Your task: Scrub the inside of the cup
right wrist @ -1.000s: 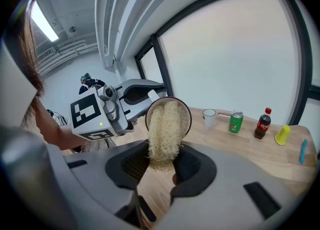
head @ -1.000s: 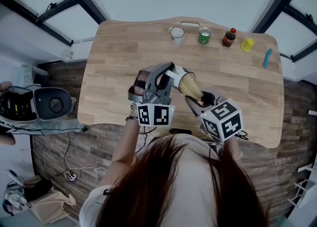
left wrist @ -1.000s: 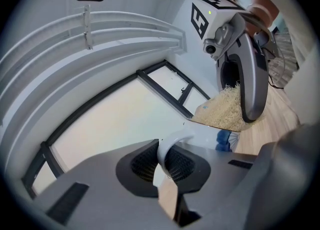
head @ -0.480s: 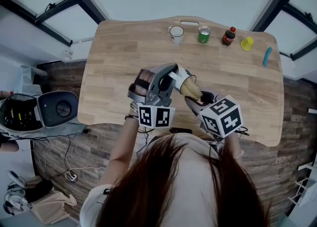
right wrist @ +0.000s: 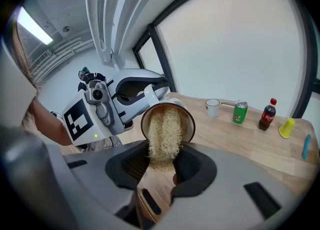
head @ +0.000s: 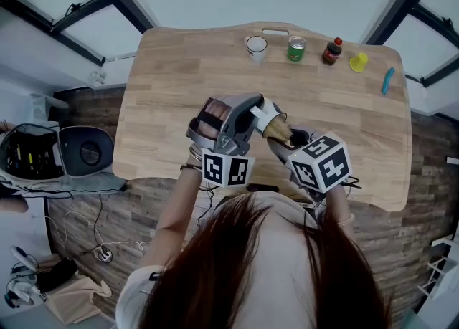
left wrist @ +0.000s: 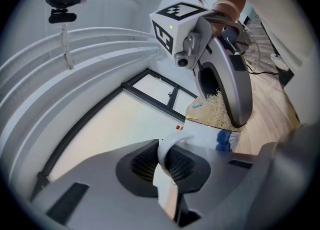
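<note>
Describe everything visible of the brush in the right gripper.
The brush has a flat, light wooden handle and a thick head of pale, straw-like bristles. The right gripper is shut on the handle just behind the head. The brush points forward, its bristles pushed into the mouth of the cup, touching its inside. The cup is tipped on its side above the table, held by its handle in the left gripper.

Workroom, lab-like: wooden desk (head: 172, 84) under left gripper (head: 251, 111); black-framed glass partitions (right wrist: 235, 48) beyond right gripper (right wrist: 161, 169); loose cables (head: 100, 252) on floor (head: 129, 213), leftward.
</note>
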